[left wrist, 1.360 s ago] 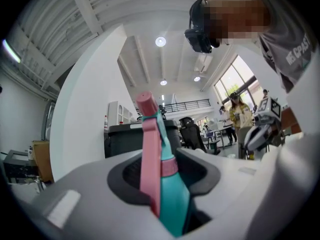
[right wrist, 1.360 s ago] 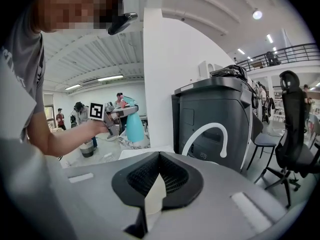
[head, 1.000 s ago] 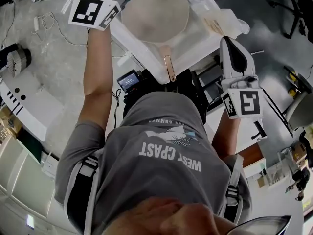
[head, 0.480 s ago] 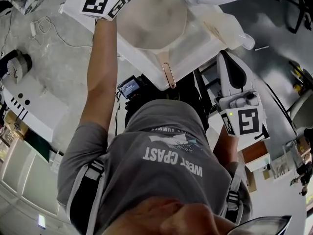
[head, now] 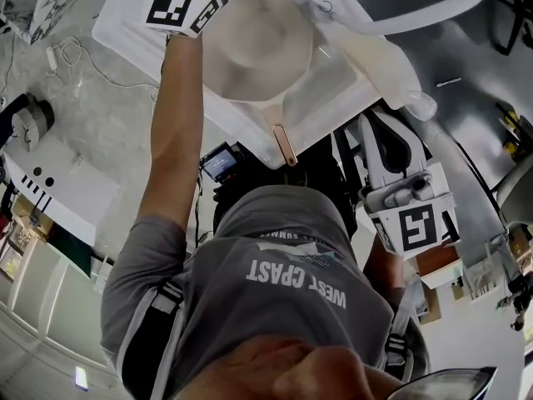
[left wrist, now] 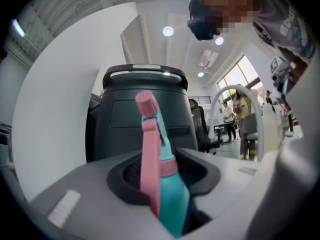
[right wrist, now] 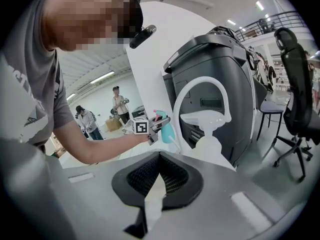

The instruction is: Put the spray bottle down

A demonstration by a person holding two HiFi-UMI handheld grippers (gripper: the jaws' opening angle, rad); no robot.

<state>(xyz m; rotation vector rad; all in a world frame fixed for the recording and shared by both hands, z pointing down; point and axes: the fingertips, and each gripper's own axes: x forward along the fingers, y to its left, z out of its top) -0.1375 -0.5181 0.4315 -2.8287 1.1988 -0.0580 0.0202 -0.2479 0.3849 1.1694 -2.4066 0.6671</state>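
L gripper [left wrist: 162, 175]: clamped on teal plastic spray bottle w/ pink trigger head [left wrist: 171, 196], dark pads on either side of the body, just below the pink collar. Roughly upright in left gripper view, leaning slightly, pink nozzle topmost.

Bottle location per right gripper view: held out at end of outstretched L arm [head: 176, 132], over far part of white tabletop [head: 125, 32], just left of white arched tube [right wrist: 201, 86]. Base touching tabletop or not: can't tell. Not visible in head view. Only marker cube [head: 185, 7] there, at top edge, just left of pale round bowl-shaped thing [head: 260, 36].

R gripper [right wrist: 157, 179]: jaws drawn together at the tips, thin wedge of gap nearer the cam, nothing in it. On near side by person's R, well apart from bottle, angled down toward tabletop.

Bkgd:
- big dark grey cabinet-type machine [left wrist: 145, 104] right behind bottle
- black office chair [right wrist: 295, 84] at far right
- people standing [right wrist: 119, 104] far left in right gripper view
- small rose-gold oblong piece [head: 285, 144] at near edge of tabletop
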